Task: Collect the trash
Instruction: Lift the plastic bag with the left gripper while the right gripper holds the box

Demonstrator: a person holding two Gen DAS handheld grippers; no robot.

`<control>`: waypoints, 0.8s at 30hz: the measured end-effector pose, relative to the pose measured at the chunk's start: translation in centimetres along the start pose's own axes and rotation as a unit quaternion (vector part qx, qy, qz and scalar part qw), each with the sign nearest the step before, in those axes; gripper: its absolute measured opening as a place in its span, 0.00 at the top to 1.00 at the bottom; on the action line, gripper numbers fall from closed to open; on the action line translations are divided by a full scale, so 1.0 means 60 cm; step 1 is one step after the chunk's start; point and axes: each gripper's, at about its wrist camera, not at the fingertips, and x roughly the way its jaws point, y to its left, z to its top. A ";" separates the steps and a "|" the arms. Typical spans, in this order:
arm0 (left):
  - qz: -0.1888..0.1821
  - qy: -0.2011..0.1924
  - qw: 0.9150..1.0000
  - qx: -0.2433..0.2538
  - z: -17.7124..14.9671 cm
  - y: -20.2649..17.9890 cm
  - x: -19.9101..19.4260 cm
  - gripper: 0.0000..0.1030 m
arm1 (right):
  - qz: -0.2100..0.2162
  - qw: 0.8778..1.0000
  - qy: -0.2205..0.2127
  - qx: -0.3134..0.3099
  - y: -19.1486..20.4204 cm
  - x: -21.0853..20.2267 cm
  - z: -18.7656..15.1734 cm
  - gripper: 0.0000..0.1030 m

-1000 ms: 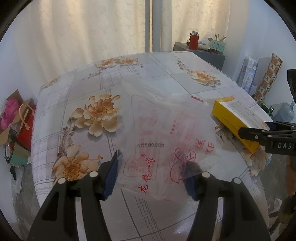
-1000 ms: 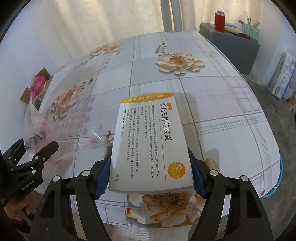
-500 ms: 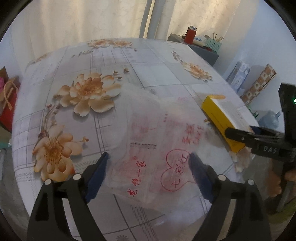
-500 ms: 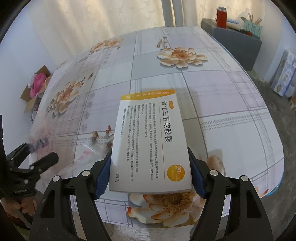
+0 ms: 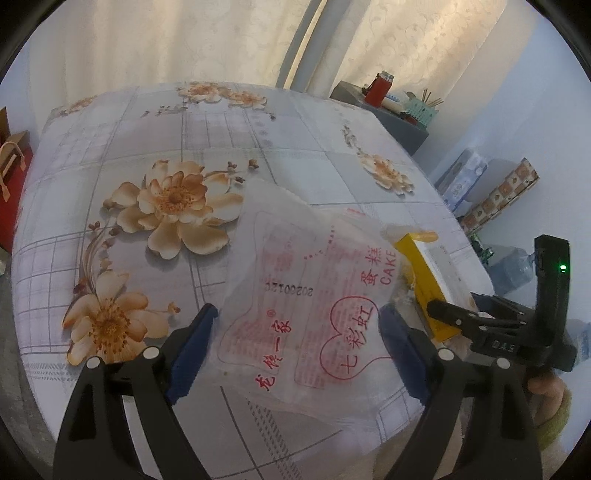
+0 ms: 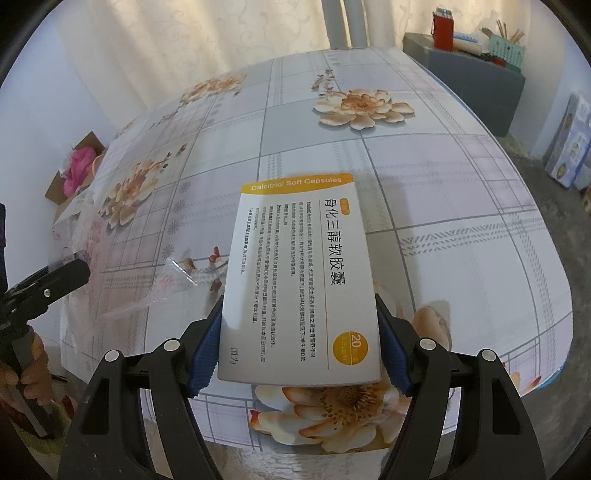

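**Gripping a capsule box while a cake wrapper lies between spread jaws**

Clamping from both sides, the right gripper [image 6: 298, 347] presses its blue pads [image 6: 205, 356] against the long edges of a white and orange Calcitriol Soft Capsules box [image 6: 301, 280], held lifted above the flowered tablecloth [image 6: 443, 206]. The left gripper [image 5: 295, 350] stands wide apart, its blue pads [image 5: 190, 354] on either side of a clear plastic cake wrapper [image 5: 306, 295] with red print; the left pad stands clear of it, while the right one sits behind the film, contact there unclear. The wrapper lies near the table's front edge, beside the box. Beyond the table, a grey cabinet [image 6: 476, 81] carries a red container [image 6: 443, 27].
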 end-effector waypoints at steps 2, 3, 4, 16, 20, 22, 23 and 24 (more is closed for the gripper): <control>0.019 0.005 1.000 0.002 -0.001 0.000 0.010 0.17 | 0.001 1.000 0.000 0.001 0.000 0.000 -0.001 0.33; 0.027 0.007 1.000 0.003 -0.005 0.000 0.013 0.17 | 0.001 1.000 0.000 0.000 0.001 0.000 -0.001 0.33; 0.032 0.009 0.999 0.005 -0.007 -0.001 0.017 0.17 | 0.001 1.000 0.000 0.001 0.001 0.001 -0.001 0.33; 0.065 0.004 0.998 0.023 -0.024 -0.007 0.036 0.44 | -0.001 1.000 -0.001 0.005 0.003 -0.002 -0.002 0.33; 0.067 -0.005 0.997 0.031 -0.026 -0.012 0.031 0.47 | -0.001 1.000 -0.004 0.006 0.004 -0.003 -0.003 0.33; 0.064 -0.008 0.997 0.032 -0.026 -0.014 0.029 0.50 | -0.001 1.000 -0.005 0.006 0.005 -0.004 -0.003 0.33; 0.064 -0.009 0.997 0.032 -0.025 -0.014 0.027 0.50 | -0.001 1.000 -0.006 0.007 0.005 -0.005 -0.003 0.33; 0.063 -0.010 0.997 0.031 -0.025 -0.015 0.026 0.50 | -0.001 1.000 -0.006 0.008 0.005 -0.004 -0.002 0.33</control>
